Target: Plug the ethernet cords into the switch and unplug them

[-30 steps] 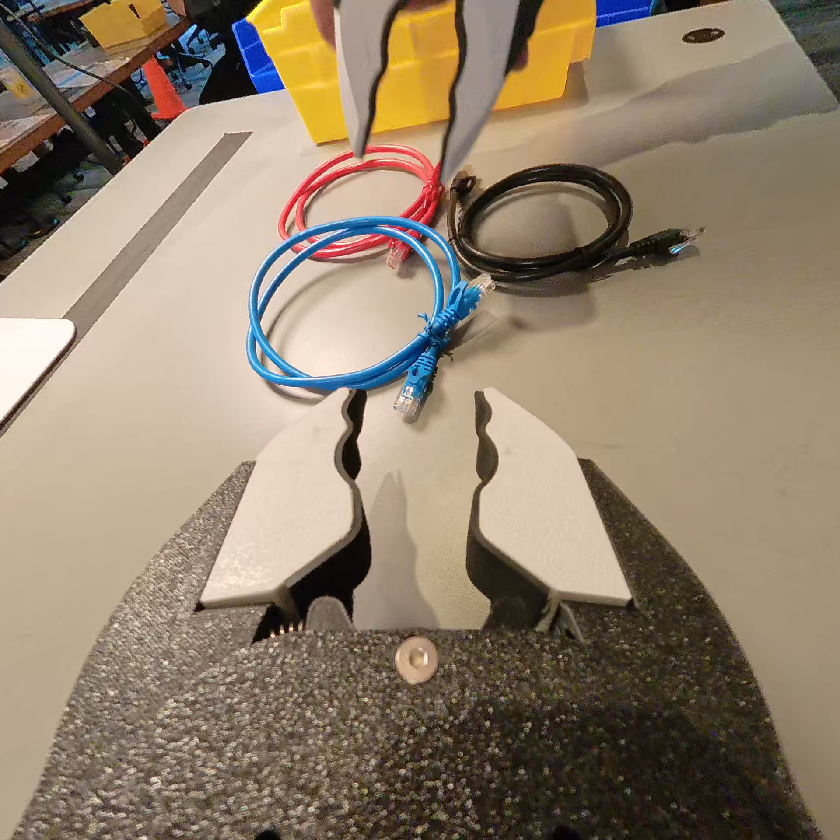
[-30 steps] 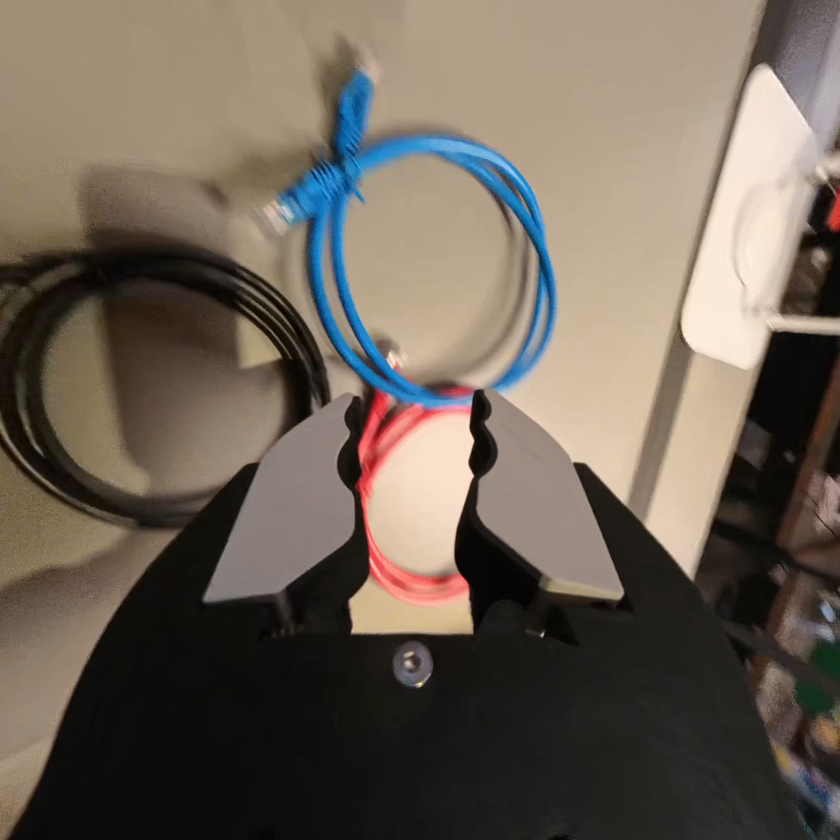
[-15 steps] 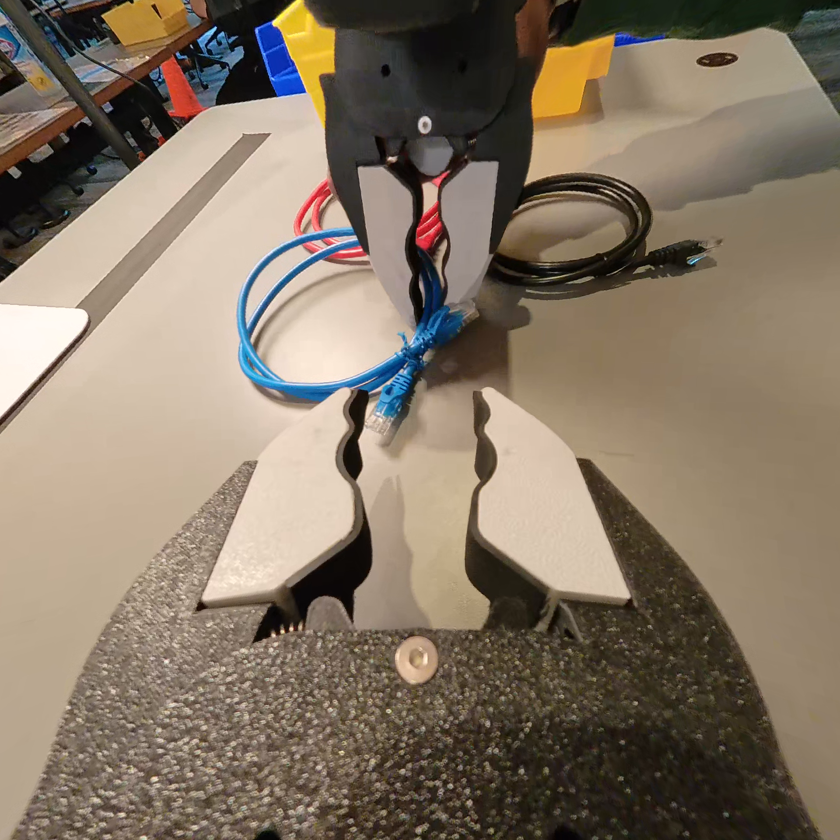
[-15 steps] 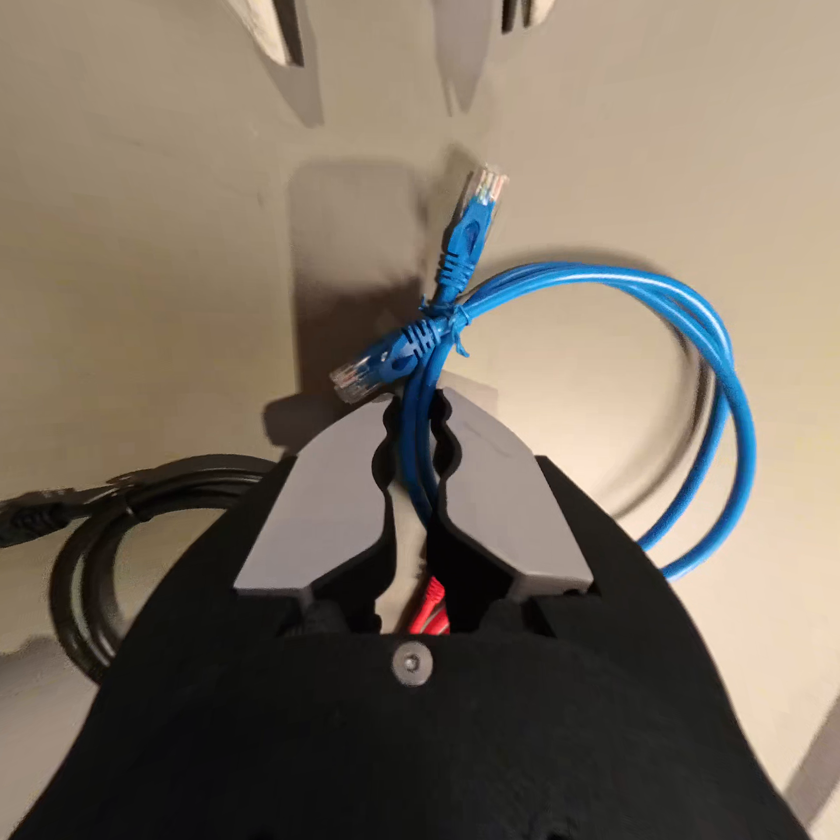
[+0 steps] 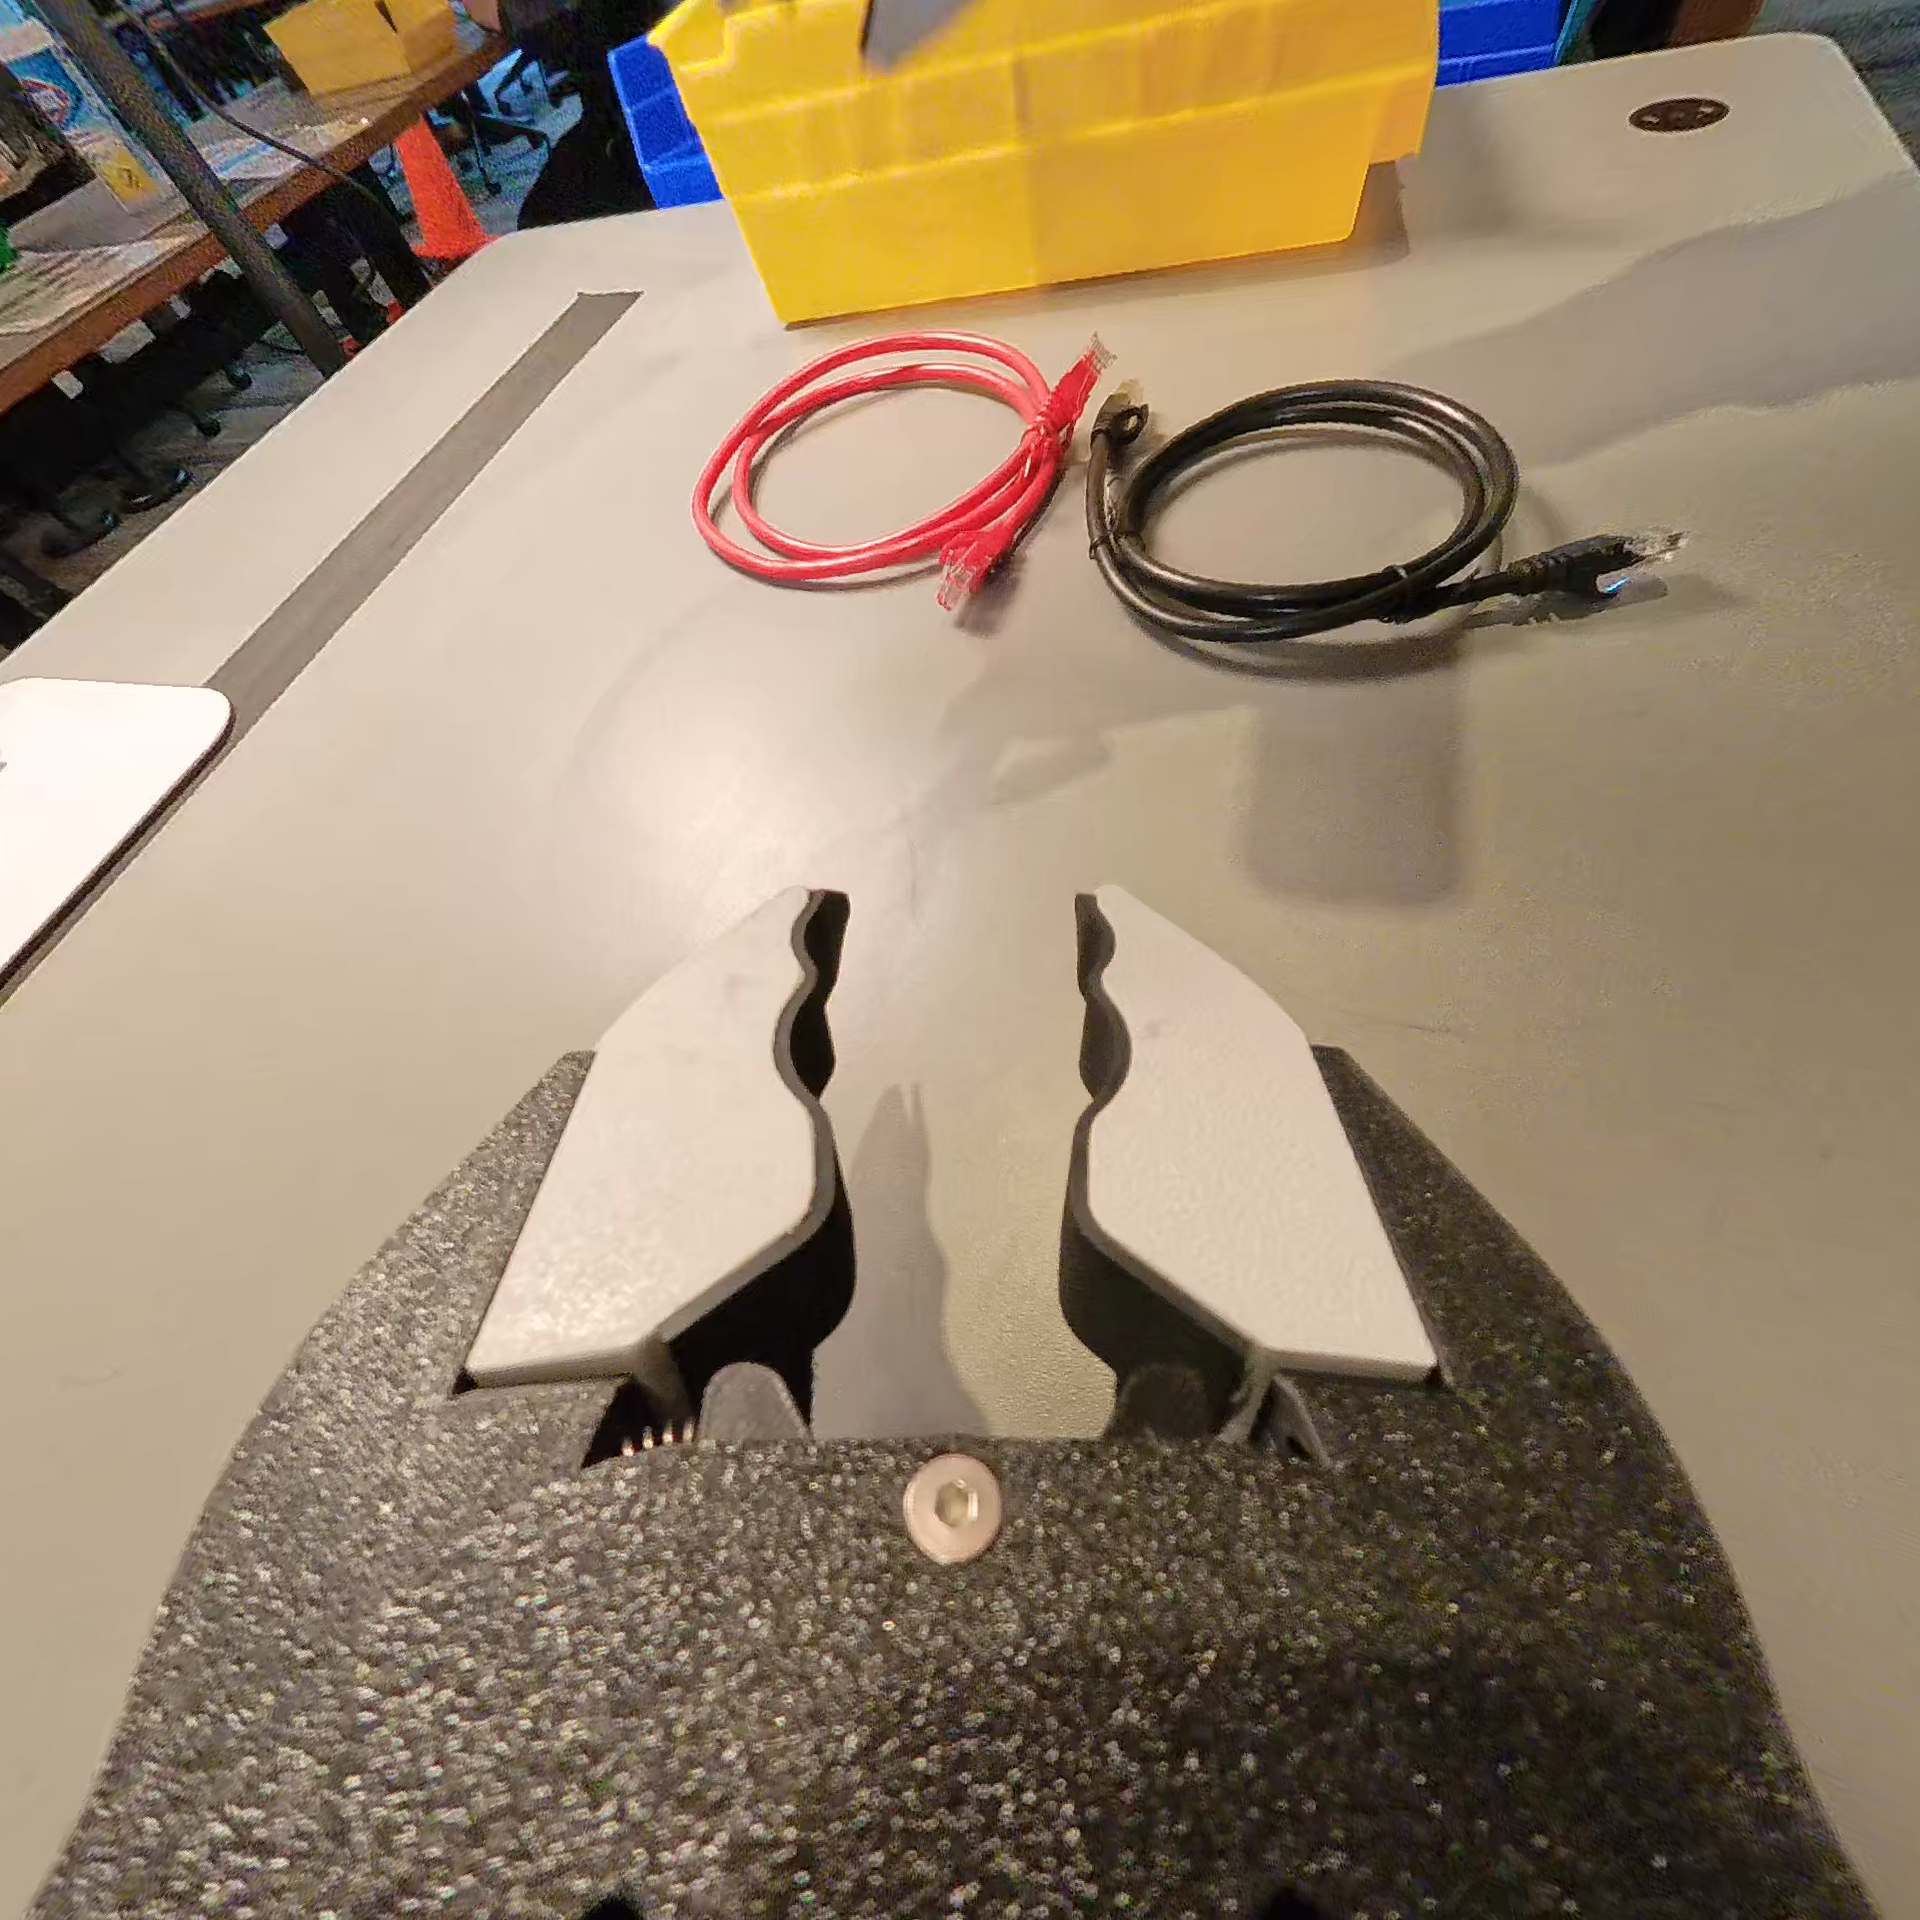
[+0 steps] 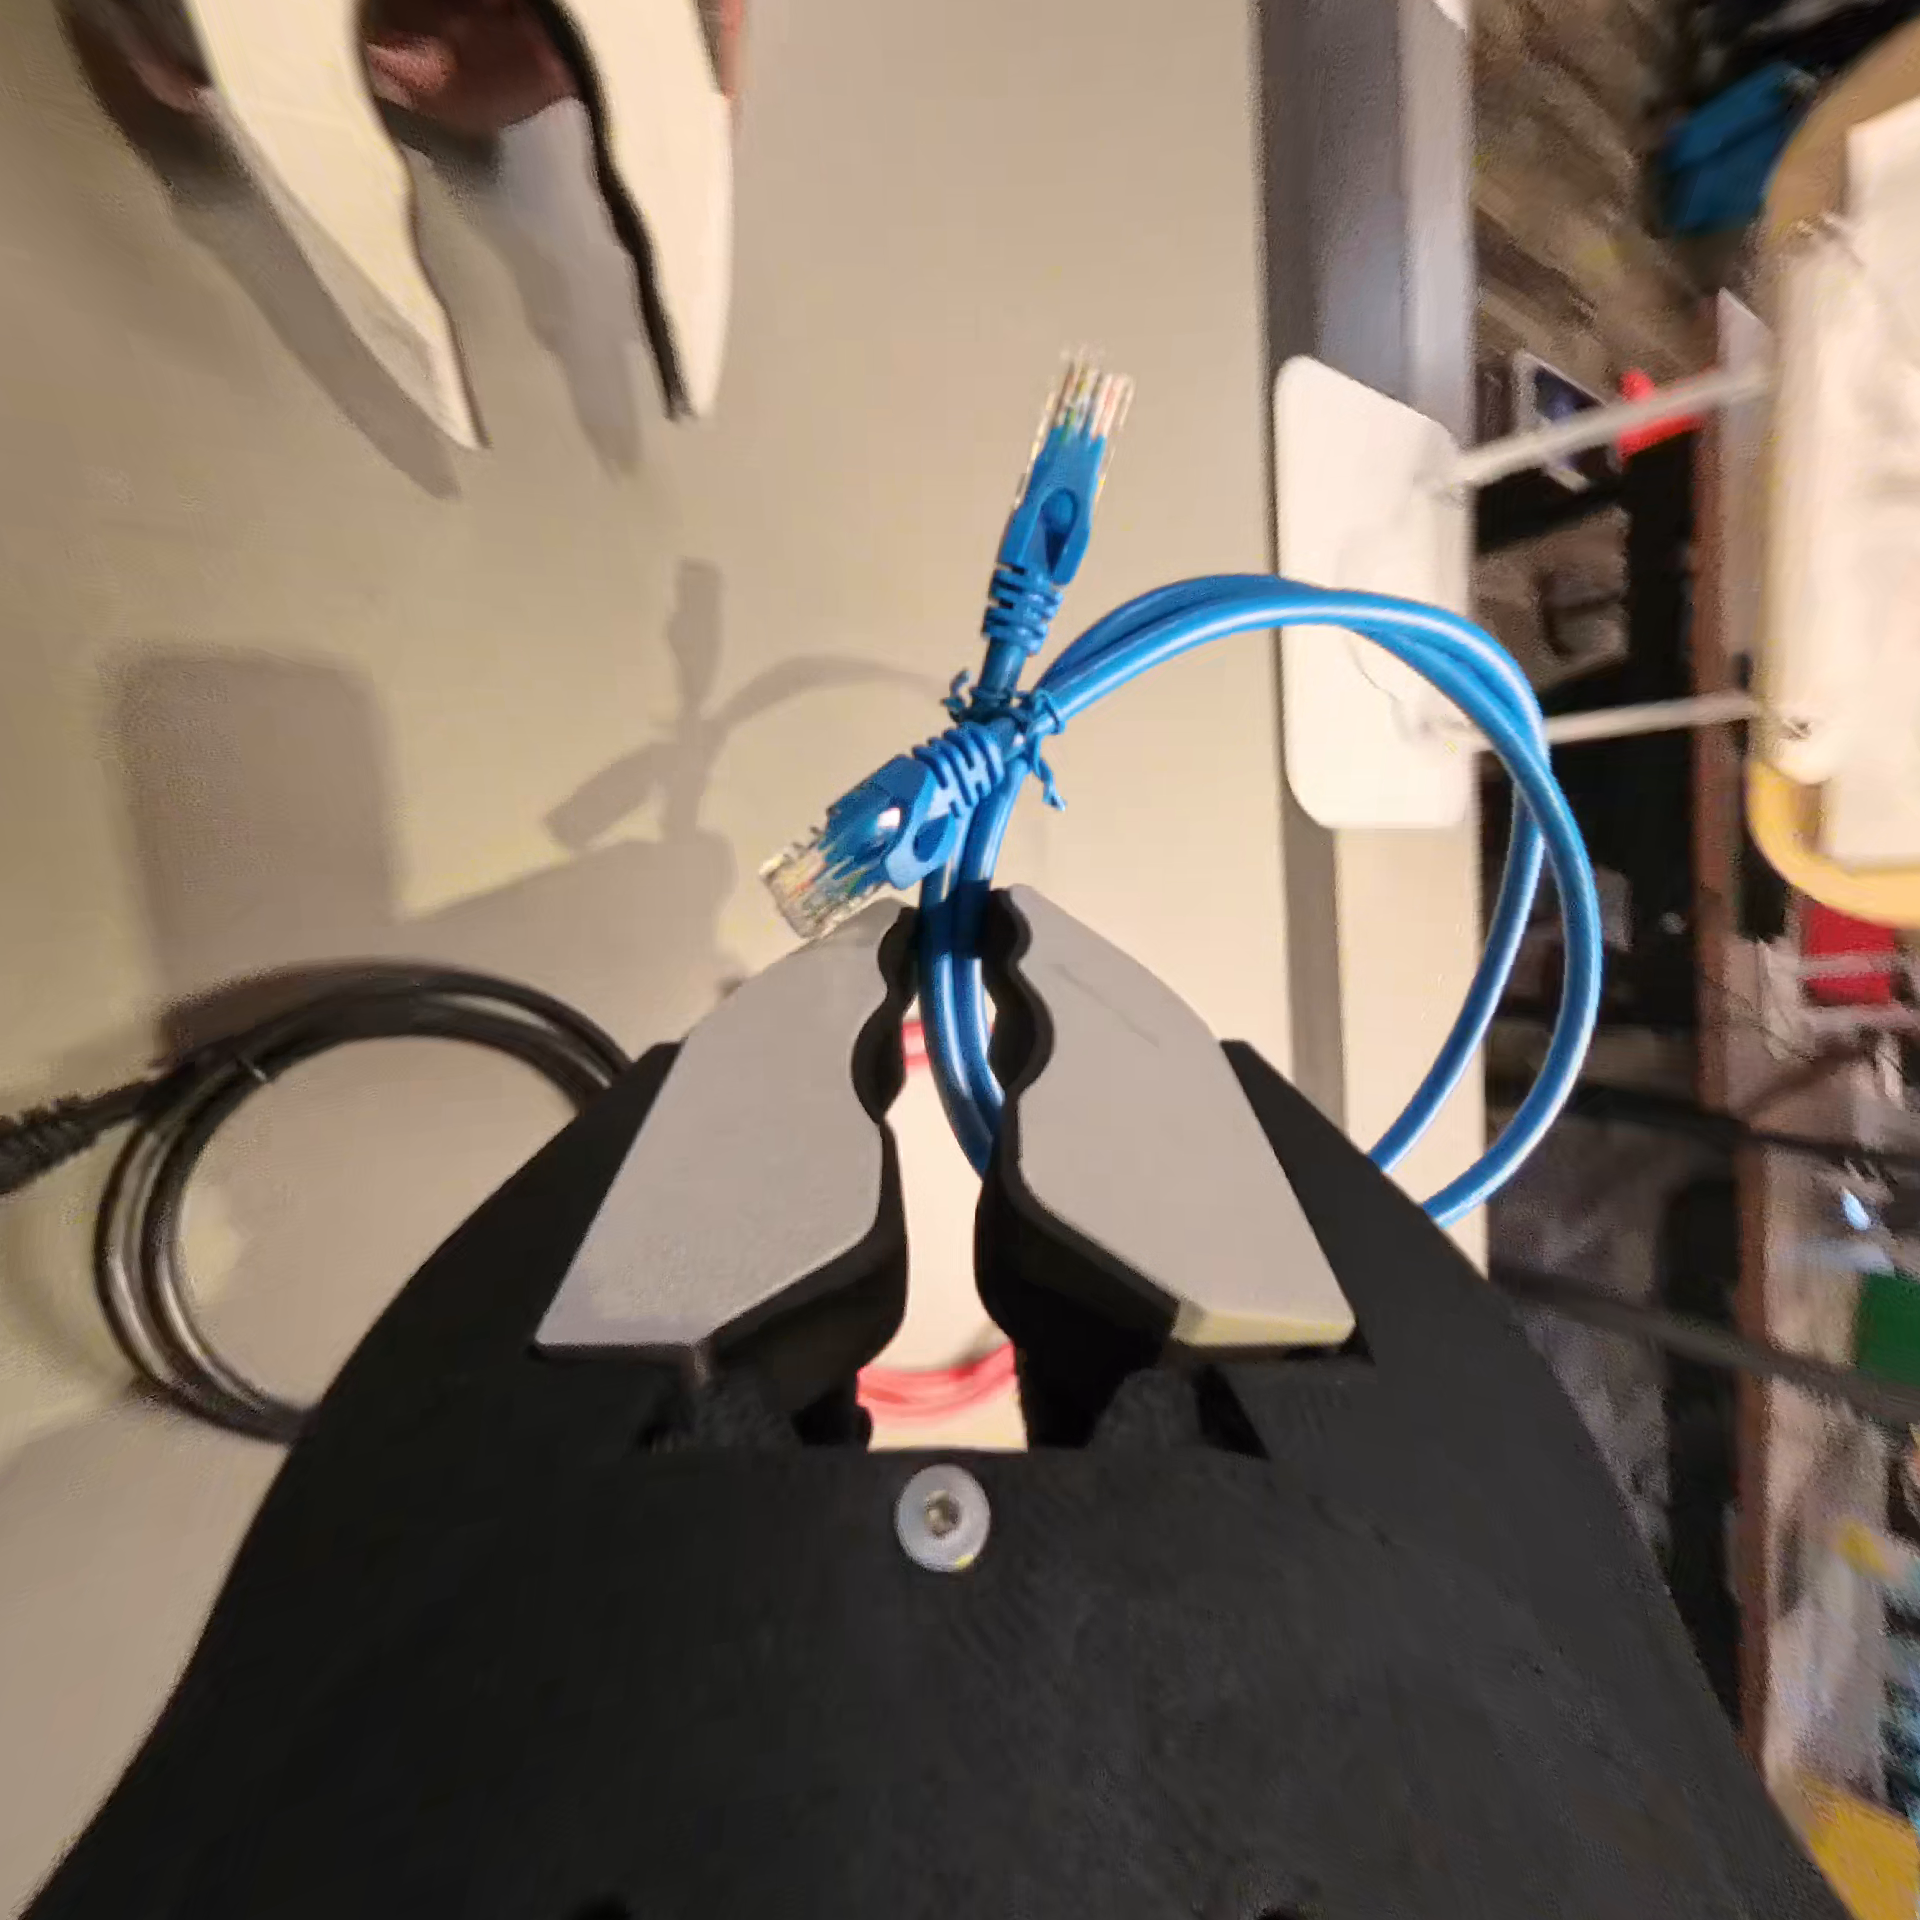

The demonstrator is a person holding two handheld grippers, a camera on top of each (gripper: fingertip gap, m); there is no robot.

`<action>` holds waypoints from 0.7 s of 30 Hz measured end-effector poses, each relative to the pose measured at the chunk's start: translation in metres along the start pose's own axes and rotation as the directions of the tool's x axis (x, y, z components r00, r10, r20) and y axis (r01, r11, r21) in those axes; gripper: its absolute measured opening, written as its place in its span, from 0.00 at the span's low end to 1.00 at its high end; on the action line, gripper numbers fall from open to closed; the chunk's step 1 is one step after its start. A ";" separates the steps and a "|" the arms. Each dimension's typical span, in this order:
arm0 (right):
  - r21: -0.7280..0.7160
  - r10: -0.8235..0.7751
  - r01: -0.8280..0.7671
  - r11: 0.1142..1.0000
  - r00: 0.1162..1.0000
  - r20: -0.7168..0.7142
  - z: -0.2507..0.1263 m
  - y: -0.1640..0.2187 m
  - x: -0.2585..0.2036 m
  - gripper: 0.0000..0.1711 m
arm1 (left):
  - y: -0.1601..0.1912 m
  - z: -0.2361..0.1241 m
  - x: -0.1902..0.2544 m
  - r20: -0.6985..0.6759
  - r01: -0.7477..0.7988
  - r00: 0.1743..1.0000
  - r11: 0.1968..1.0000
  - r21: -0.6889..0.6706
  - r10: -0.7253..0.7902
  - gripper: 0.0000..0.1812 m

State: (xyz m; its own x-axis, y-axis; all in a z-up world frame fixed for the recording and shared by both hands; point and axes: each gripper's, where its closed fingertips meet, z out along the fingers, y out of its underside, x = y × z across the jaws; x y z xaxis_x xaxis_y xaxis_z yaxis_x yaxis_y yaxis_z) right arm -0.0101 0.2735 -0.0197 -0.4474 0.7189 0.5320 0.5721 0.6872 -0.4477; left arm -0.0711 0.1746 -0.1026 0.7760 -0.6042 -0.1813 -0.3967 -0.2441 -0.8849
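My right gripper (image 6: 956,920) is shut on the coiled blue ethernet cord (image 6: 1351,644) and holds it up above the table; both clear plugs stick out past the fingertips. The red cord (image 5: 883,468) and the black cord (image 5: 1299,499) lie coiled on the grey table (image 5: 520,883); the black cord also shows in the right wrist view (image 6: 312,1039), and a bit of the red cord (image 6: 935,1387) shows under the fingers. My left gripper (image 5: 956,904) is open and empty, low over the table, well short of the cords. It also shows in the right wrist view (image 6: 571,405). A white flat device (image 6: 1361,623), perhaps the switch, lies at the table's edge.
A yellow bin (image 5: 1039,156) stands behind the cords, with a blue bin (image 5: 665,114) beside it. A dark strip (image 5: 416,499) runs along the table's left side. The white device's corner (image 5: 83,790) shows at the left. An orange cone (image 5: 442,187) and other tables stand beyond. One gripper's finger ends stand about 15 cm off the other's.
My right gripper came down, shut on the blue cord and lifted it off the table, out of the left wrist view. The left gripper has stayed open in about the same place.
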 end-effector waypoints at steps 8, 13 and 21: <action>-0.130 0.337 -0.421 0.898 0.847 -0.412 -0.120 0.121 0.036 0.07 | 0.003 0.002 0.003 0.005 -0.034 0.999 0.999 -0.022 0.035 0.24; -0.101 0.545 -0.698 0.709 0.633 -0.550 -0.168 0.213 0.005 0.07 | 0.005 0.004 0.003 0.012 -0.041 0.999 0.998 -0.039 0.041 0.24; 0.084 0.762 -0.845 0.528 0.428 -0.486 -0.139 0.272 -0.034 0.07 | 0.006 0.005 0.001 0.031 -0.047 0.998 0.998 -0.048 0.049 0.24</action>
State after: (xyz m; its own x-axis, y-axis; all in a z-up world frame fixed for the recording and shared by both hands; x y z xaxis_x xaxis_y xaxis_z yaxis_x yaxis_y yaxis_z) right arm 0.2562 0.4218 -0.0600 0.5783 0.7811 0.2356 0.6225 -0.2358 -0.7462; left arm -0.0699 0.1762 -0.1098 0.7705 -0.5916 -0.2373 -0.4561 -0.2517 -0.8536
